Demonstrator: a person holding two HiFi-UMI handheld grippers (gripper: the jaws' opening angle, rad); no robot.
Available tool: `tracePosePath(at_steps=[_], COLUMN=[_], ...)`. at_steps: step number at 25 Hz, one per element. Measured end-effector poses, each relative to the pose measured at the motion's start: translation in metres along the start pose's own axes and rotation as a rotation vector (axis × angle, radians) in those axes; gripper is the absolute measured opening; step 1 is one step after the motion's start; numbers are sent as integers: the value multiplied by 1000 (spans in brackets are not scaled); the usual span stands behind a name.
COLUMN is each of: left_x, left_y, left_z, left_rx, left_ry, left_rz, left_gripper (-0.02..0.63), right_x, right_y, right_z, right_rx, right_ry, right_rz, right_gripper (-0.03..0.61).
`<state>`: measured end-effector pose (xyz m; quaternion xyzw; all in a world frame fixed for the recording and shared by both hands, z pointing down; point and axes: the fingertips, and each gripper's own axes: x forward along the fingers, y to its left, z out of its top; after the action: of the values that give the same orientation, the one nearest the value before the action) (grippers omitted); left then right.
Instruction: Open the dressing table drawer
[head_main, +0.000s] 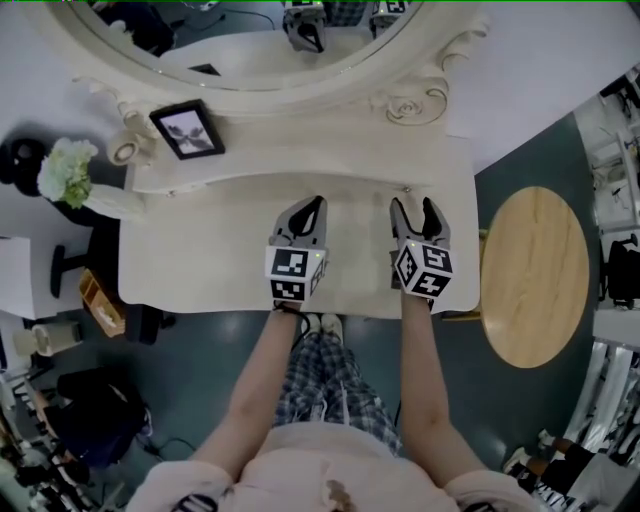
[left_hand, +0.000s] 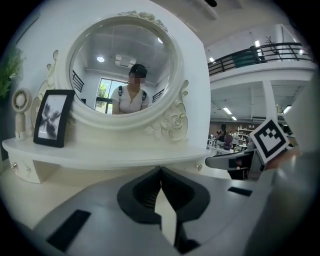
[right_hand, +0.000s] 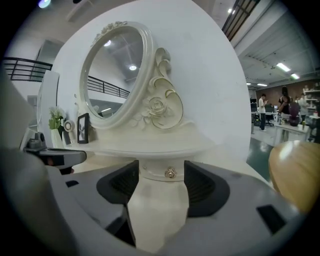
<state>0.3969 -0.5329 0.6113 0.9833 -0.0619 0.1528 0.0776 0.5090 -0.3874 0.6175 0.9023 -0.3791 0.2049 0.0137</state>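
Note:
The cream dressing table (head_main: 200, 260) has a raised shelf below its oval mirror (head_main: 240, 40). A small drawer (right_hand: 165, 172) with a gold knob (right_hand: 170, 173) sits under the shelf's right end. My right gripper (head_main: 418, 215) is open just in front of this drawer. In the right gripper view its jaws (right_hand: 161, 171) frame the knob without touching it. My left gripper (head_main: 306, 215) hovers over the middle of the tabletop, shut with nothing in it (left_hand: 160, 172). The same knob (left_hand: 199, 167) shows small in the left gripper view, beside the right gripper's finger (left_hand: 232, 161).
A black photo frame (head_main: 187, 130), a small white round ornament (head_main: 125, 151) and white flowers (head_main: 66, 170) stand on the shelf's left part. A round wooden side table (head_main: 535, 275) stands right of the dressing table. The person's legs are at the table's front edge.

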Motion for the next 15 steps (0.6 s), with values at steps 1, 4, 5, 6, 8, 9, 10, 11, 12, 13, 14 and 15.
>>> tracePosePath(at_steps=[1,4,5,6,8,9,10,11,12,13,14,15], left_x=[5,13,14,15,16,16,16,16,16,15,14,14], left_y=[-1,-5,-7,-9,-11,-12,-12,-12,-12,-12,-12,-11], left_z=[-2,-6,-6,-7,-7,-7,-7,-7,-7,-6,-6,-5], left_rx=[-1,-7,-9,-9,-4,-1,-1,-3,-6,-9,-11,-11], left_ry=[5,17,18,19,19,19,17,15,12,9,8,8], left_rz=[-4,-14,-18,-22,-29,-30,-31,-31,-31,-31,-31,-31], left_gripper=[28,28,28,28,28,28,28,28,28,28,28,28], right_x=[6,21,24,28,34,37,40,43,46,48,50,51], right_y=[-2,-7,-8,-10,-13,-14,-15,-16,-16,-16,-16,-16], right_z=[-4,-15,-19,-22,-26,-27,-29,-30,-32,-34,-36,-37], right_rx=[1,4,5,5,2,1,3,10,20,27,28,24], right_ry=[17,70,86,101,124,133,143,152,162,173,184,191], right_rz=[-5,-21,-27,-33,-46,-52,-54,-54,-51,-48,-46,-46], right_gripper=[290,265,255,245,225,216,213,210,207,204,202,196])
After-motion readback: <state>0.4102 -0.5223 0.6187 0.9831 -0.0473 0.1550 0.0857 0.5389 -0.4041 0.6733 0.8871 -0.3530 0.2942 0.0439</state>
